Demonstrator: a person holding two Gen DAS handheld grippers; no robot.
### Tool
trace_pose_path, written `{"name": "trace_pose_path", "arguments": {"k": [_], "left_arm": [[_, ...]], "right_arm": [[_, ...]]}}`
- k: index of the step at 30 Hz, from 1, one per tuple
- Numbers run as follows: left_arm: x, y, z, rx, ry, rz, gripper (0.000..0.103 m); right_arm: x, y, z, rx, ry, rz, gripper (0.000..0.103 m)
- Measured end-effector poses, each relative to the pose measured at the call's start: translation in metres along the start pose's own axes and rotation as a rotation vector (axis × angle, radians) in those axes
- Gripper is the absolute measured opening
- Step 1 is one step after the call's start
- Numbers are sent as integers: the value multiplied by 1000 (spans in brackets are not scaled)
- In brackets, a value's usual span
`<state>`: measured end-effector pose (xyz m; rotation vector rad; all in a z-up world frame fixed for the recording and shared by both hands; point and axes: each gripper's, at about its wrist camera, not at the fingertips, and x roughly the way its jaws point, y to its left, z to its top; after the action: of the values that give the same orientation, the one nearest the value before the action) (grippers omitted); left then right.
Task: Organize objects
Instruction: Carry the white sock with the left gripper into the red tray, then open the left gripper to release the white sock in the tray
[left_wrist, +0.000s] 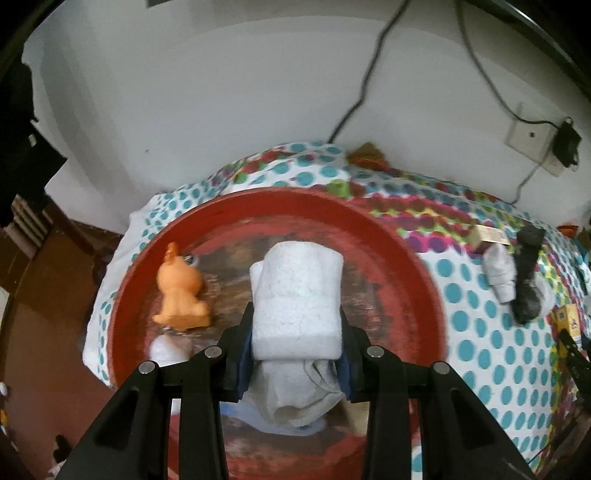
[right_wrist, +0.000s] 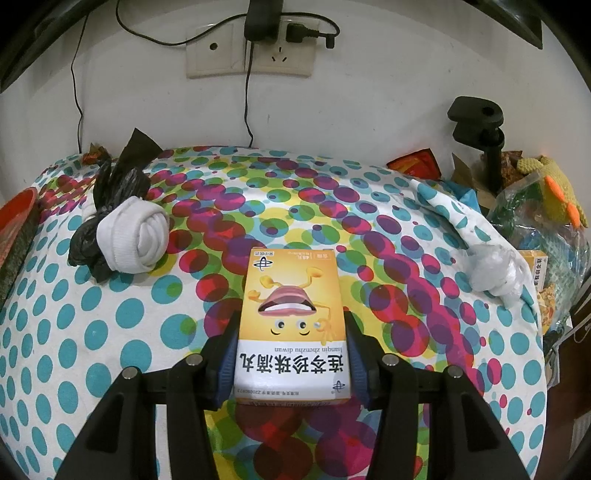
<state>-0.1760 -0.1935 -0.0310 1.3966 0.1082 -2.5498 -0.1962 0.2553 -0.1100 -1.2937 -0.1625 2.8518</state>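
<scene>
Left tongs (left_wrist: 295, 354) pinch foam block (left_wrist: 297, 299), seemingly above red tray (left_wrist: 399, 251).

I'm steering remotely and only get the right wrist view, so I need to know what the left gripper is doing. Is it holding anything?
Observer: Yes, the left gripper is shut on a white foam block.
Operator: Where is it?
Observer: Over the red tray.
Operator: Anything already in the tray?
Observer: An orange toy figure lies at its left side.
Operator: Anything below the block?
Observer: A grey-white sock lies in the tray just beneath it.
</scene>
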Motion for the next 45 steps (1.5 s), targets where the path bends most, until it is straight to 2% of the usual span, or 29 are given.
{"name": "trace_pose_path", "arguments": {"k": [12,17,22,24,27,31,37,41,45], "left_arm": [[32,57,2,-92,55,46,35],[45,64,0,-96,72,42,36],[44,58,-2,-57,59,54,39],[44,57,-4,-51,61,54,42],[42,58,-7,-59,60,23,52],[35,57,-10,-49,44,32,60],[19,56,-17,-42,13,29,65],[-1,57,-28,-51,-30,48,79],[-15,62,-44,-86,-41,34,81]], "right_arm": [[0,2,0,-17,-3,-11,51],[-1,4,0,-20,-3,-13,51],[-1,5,0,-31,-4,-24,51],[-1,6,0,-34,-4,-27,51],[-1,6,0,-36,-4,-29,51],[-2,7,1,-39,-4,-32,51],[-2,6,1,-40,-3,-34,51],[-2,6,1,-42,-4,-37,51],[-2,8,1,-42,-3,-38,51]]}}
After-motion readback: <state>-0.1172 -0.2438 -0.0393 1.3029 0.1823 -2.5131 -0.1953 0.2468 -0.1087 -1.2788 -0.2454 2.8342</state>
